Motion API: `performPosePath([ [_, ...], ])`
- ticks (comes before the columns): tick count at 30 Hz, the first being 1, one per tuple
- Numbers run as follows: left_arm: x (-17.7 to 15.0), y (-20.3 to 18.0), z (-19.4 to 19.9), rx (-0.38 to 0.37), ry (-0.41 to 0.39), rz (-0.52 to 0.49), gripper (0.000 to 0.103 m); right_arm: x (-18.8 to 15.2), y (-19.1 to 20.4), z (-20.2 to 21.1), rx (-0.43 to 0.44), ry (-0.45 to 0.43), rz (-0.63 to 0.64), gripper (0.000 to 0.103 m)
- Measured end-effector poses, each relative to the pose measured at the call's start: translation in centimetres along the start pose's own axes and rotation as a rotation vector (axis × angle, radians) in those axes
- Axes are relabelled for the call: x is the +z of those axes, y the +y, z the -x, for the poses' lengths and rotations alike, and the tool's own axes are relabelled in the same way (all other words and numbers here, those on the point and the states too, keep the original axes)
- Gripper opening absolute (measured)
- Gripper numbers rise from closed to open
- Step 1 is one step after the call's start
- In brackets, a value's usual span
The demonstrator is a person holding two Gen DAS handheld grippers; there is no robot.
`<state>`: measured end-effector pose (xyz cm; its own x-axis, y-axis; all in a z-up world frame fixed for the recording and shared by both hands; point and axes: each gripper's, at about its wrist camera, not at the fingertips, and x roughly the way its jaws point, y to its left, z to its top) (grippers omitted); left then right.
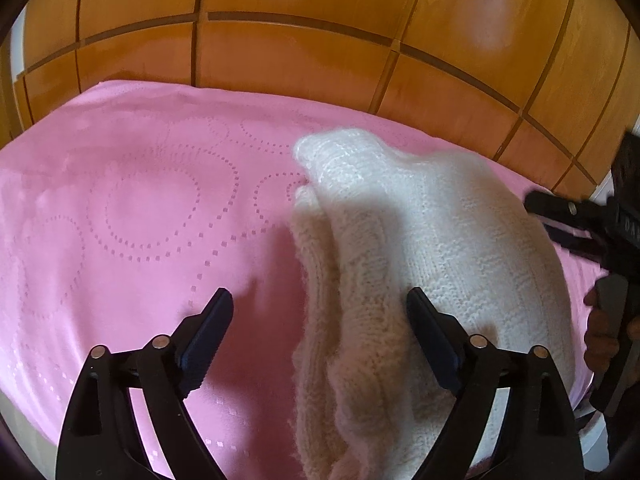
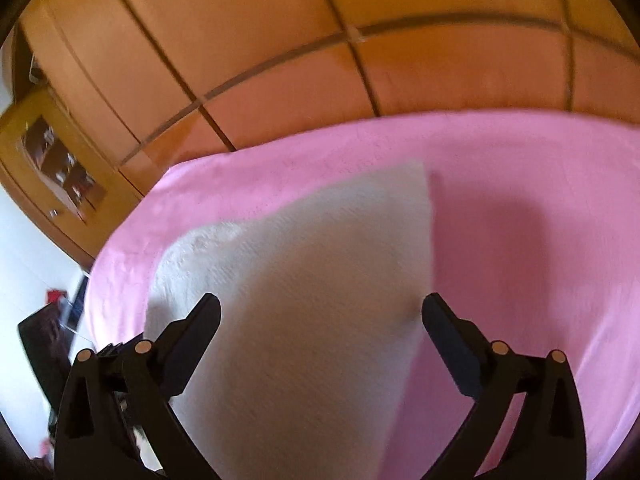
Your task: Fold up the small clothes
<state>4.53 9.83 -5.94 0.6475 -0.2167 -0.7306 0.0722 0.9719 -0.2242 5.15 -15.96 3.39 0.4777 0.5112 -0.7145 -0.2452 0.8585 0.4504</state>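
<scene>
Left gripper (image 1: 320,312): jaws stood wide apart, holding nothing. The folded left edge of the white knitted garment (image 1: 420,240) lay in the gap; the fingertip at 4 o'clock overlapped the knit, and contact could not be judged. The other fingertip, at 7 o'clock, hung over bare pink cloth (image 1: 140,220).

Right gripper (image 2: 320,312): jaws likewise spread wide, nothing gripped. The garment (image 2: 300,300) filled most of the gap below them; its straight right edge ran from 12 o'clock down toward 5 o'clock of that view.

Garment: white, chunky ribbed knit, fuzzy at the folded edge, lying in a rounded, layered bundle on the pink cloth, toward the right side in the left wrist view.

Pink cloth: smooth woven spread with dotted ring patterns, flat and unoccupied from 8 to 11 o'clock of the left wrist view and from 1 to 4 o'clock of the right wrist view. Its far edge ended against the wooden panelling (image 1: 320,40).

Panelling: glossy orange-brown wood, divided by dark grooves, across 10 to 2 o'clock in both views.

At 3 o'clock of the left wrist view: the right gripper (image 1: 568,220) and the hand (image 1: 604,332) holding it, at the garment's right edge.
</scene>
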Motion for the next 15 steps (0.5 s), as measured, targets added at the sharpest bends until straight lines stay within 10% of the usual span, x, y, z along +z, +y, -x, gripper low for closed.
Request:
performPosePath([
  [15, -0.6, 2.6, -1.5, -0.132, 0.039, 0.099, 0.092, -2.0, -3.1, -3.2, 0.307, 0.171, -0.120, 0.100],
])
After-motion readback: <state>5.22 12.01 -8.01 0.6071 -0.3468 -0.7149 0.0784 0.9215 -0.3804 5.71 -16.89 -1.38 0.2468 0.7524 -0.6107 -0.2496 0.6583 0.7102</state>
